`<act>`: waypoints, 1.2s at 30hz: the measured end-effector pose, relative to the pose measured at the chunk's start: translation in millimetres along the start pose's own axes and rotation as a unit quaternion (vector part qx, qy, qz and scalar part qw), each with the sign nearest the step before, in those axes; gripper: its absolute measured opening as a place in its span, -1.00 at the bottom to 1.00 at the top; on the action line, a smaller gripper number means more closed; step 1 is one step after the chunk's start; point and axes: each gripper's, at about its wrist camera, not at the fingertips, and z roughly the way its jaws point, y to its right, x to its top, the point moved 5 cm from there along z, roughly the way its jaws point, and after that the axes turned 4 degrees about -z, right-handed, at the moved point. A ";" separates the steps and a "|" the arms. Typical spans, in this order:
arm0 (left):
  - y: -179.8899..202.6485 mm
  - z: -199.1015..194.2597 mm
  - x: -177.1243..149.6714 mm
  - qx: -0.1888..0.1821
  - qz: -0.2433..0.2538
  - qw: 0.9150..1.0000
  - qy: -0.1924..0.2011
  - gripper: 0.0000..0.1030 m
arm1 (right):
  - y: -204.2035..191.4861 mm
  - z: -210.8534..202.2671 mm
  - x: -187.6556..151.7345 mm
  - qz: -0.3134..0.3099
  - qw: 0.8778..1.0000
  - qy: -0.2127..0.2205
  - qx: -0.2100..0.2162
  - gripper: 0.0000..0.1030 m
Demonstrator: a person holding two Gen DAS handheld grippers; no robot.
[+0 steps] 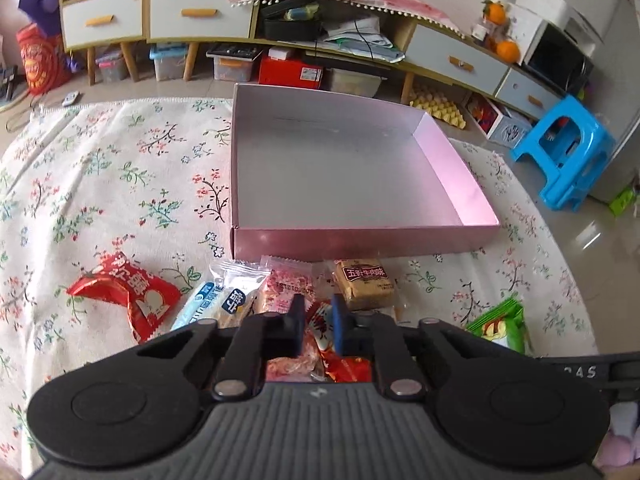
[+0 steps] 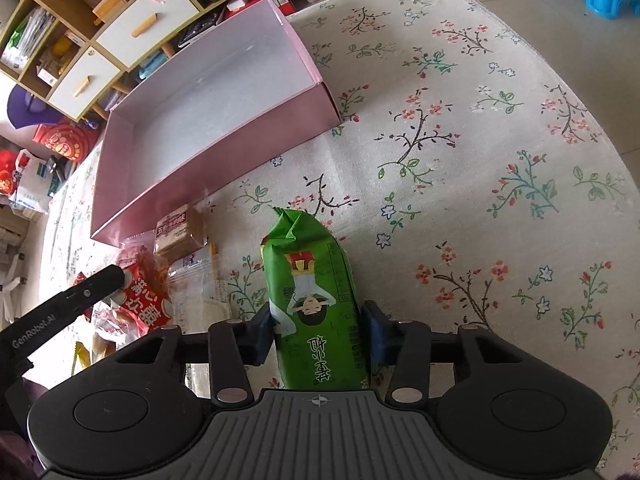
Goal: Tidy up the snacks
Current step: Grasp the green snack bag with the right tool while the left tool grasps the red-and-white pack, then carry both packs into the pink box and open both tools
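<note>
While the right gripper (image 2: 318, 338) straddled the green snack packet (image 2: 316, 304), its blue pads sat against the packet's two sides, so it was closed on it; the packet lay lengthwise on the floral tablecloth (image 2: 480, 152), near the camera, and whether it had been lifted off the cloth could not be told. The pink box (image 2: 224, 152) stood on the cloth further away and to the left, its inside bare.

In the left wrist view the left gripper (image 1: 316, 326) hovered over the cluster of snacks with its pads apart by a narrow gap and nothing held between them (a red wrapper showed through the gap, below the fingers). The pink box (image 1: 360, 242) lay just beyond, and the snacks lined its near wall: a brown biscuit pack (image 1: 364, 284) right of the gripper, a pink printed packet (image 1: 286, 284) at the middle, a blue-and-white packet (image 1: 224, 300) beside it on the left, and a red packet (image 1: 128, 292) further left, apart from the rest. The green snack packet (image 1: 500, 324) peeked in at the right edge of that view.

Behind the table stood a low cabinet (image 1: 180, 12) with white drawers, and a blue stool (image 1: 568, 152) at far right on the floor.
</note>
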 end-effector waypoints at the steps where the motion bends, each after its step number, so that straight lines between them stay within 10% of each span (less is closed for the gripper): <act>1: -1.2 -0.5 0.4 -0.003 -0.006 1.000 -0.001 -0.85 | 0.3 -0.4 0.4 0.001 1.000 0.001 0.000 -0.17; 27: -0.7 -30.6 53.1 -0.032 -0.071 0.993 0.090 -1.00 | -19.8 -33.0 70.0 0.117 0.978 0.120 0.122 -0.18; 36: -2.0 0.7 36.8 -0.008 -0.049 0.999 0.002 -0.18 | -23.9 -8.1 84.6 0.139 0.974 0.122 0.129 -0.17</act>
